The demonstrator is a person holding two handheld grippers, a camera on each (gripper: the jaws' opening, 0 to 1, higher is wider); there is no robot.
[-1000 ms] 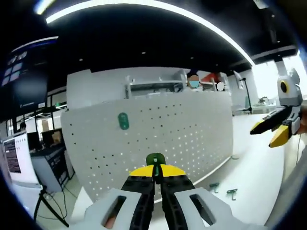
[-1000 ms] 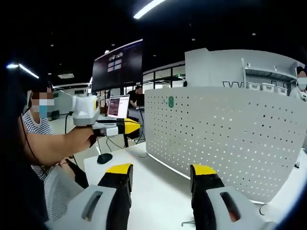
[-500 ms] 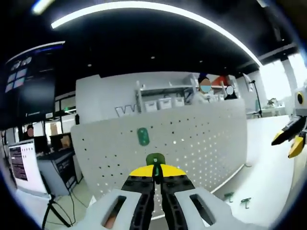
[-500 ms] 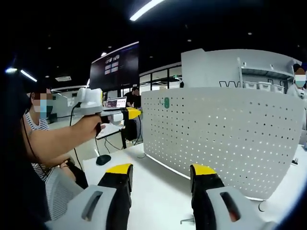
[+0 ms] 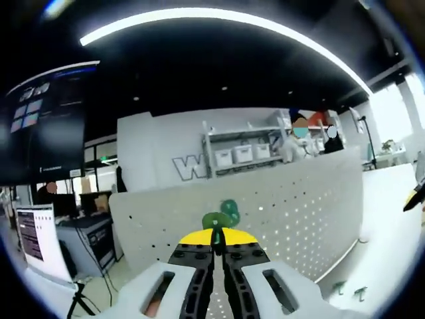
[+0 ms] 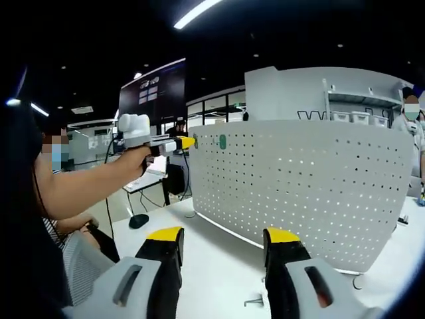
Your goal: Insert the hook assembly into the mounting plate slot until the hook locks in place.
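Observation:
My left gripper [image 5: 214, 235] is shut on a green hook [image 5: 214, 221] that sticks up between its yellow tips. Just beyond it, a second green hook [image 5: 230, 209] hangs high on the white perforated mounting plate [image 5: 292, 219]. In the right gripper view the left gripper [image 6: 186, 141], held in a person's hand, points at the plate's upper left corner, close to the mounted green hook [image 6: 222, 141]. My right gripper [image 6: 223, 234] stands open over the white table, in front of the plate [image 6: 312, 193], with nothing between its jaws.
Two spare hooks [image 5: 350, 289] lie on the table by the plate's foot, and a small one [image 6: 254, 301] lies near my right jaws. A black mouse-like object [image 6: 138, 220] sits at the table's left edge. A person's arm [image 6: 86, 186] reaches in from the left. A dark screen [image 6: 151, 93] hangs behind.
The left gripper has risen and moved closer to the plate's upper left, so its held hook now sits just below the mounted one. The right gripper has hardly moved.

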